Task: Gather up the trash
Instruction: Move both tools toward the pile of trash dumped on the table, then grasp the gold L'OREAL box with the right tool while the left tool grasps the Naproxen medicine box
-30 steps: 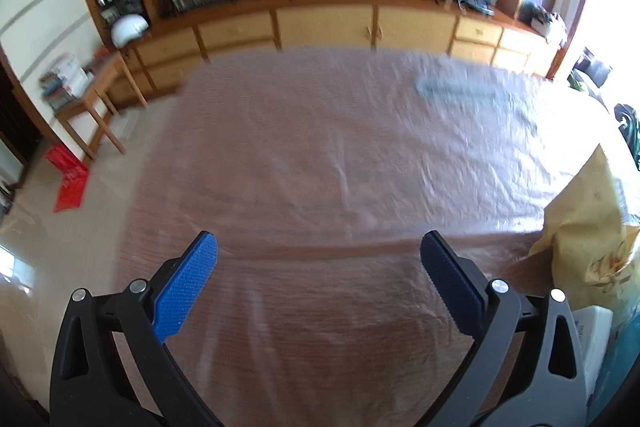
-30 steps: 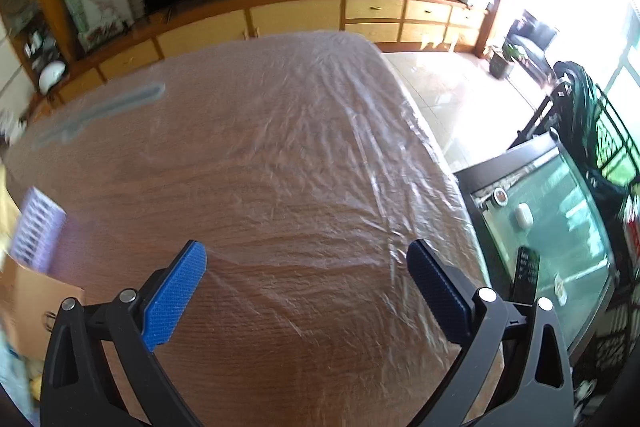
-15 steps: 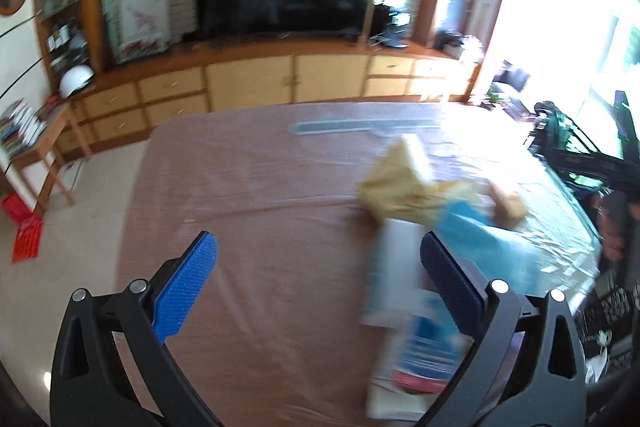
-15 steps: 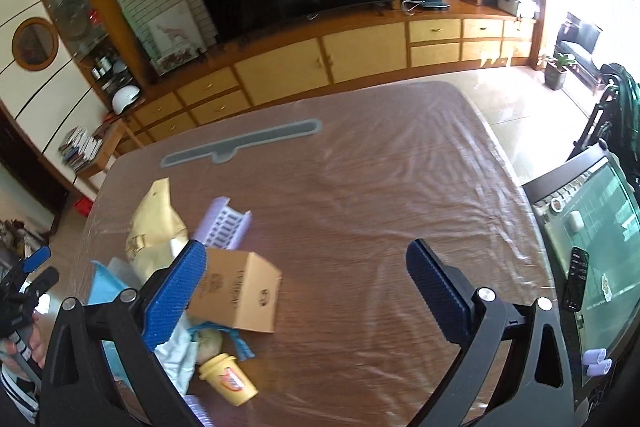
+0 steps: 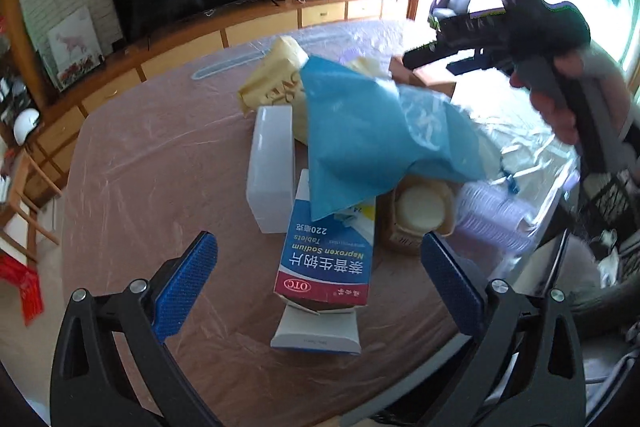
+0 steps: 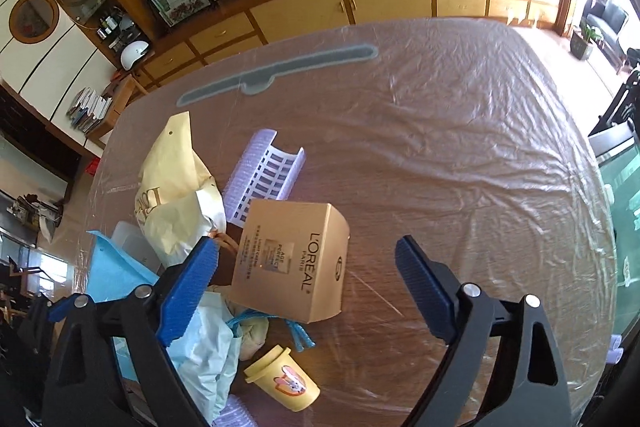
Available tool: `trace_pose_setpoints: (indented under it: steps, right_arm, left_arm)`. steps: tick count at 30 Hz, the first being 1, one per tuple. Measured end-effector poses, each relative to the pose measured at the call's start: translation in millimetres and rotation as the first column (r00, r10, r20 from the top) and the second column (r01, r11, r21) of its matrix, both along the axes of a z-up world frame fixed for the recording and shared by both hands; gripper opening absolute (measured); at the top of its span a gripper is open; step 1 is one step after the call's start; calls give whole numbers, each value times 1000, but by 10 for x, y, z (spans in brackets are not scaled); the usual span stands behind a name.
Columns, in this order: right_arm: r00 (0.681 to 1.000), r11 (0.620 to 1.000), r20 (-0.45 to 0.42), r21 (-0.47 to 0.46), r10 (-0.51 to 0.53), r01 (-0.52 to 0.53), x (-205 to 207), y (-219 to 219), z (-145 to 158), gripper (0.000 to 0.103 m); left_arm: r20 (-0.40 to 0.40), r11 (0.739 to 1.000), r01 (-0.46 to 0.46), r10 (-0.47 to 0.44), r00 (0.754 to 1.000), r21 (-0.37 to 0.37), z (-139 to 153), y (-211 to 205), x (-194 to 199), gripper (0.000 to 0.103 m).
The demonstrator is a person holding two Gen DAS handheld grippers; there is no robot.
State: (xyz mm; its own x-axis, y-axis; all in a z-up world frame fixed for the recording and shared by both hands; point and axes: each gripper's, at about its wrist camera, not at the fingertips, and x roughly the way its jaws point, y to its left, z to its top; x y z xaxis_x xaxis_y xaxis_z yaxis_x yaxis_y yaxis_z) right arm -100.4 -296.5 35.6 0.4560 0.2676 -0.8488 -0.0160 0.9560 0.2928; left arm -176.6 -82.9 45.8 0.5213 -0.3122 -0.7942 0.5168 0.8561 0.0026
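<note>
My right gripper [image 6: 304,283], jaws closing, straddles the stiff, light cardboard box [image 6: 290,261] near the table's [image 6: 460,155] left edge; I'd pinch its flat sides. Left gripper [image 5: 320,279] is open, empty.

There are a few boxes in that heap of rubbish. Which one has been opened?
The blue-and-white tablet box: its end flap near the left gripper hangs torn open. The tan L'Oreal box and the plain white box look closed.
</note>
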Motion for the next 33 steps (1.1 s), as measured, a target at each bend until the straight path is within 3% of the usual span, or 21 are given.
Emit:
trace_pose_setpoints:
  steps: [5, 11, 14, 18, 26, 33]
  right_arm:
    - [998, 1000, -55, -10, -19, 18, 100, 108, -112, 80]
    - [997, 999, -80, -43, -25, 21, 203, 250, -224, 70]
    - [995, 999, -102, -37, -21, 17, 269, 319, -287, 59]
    - [997, 999, -75, -47, -10, 6, 290, 337, -252, 51]
    - [1000, 999, -8, -42, -24, 23, 234, 157, -53, 47]
    - [998, 998, 26, 19, -54, 54, 101, -108, 86, 47]
  left_arm:
    - [0, 999, 15, -15, 1000, 35, -116, -73, 68, 101]
    - [-50, 1000, -13, 14, 999, 16, -220, -16, 174, 80]
    - [-63, 1000, -23, 23, 998, -5, -228, -13, 194, 69]
    - [-79, 1000, -28, 27, 996, -7, -237, -14, 190, 47]
    - [-94, 998, -53, 51, 994, -18, -221, 101, 116, 47]
    - [-82, 991, -127, 124, 989, -38, -116, 386, 64, 47]
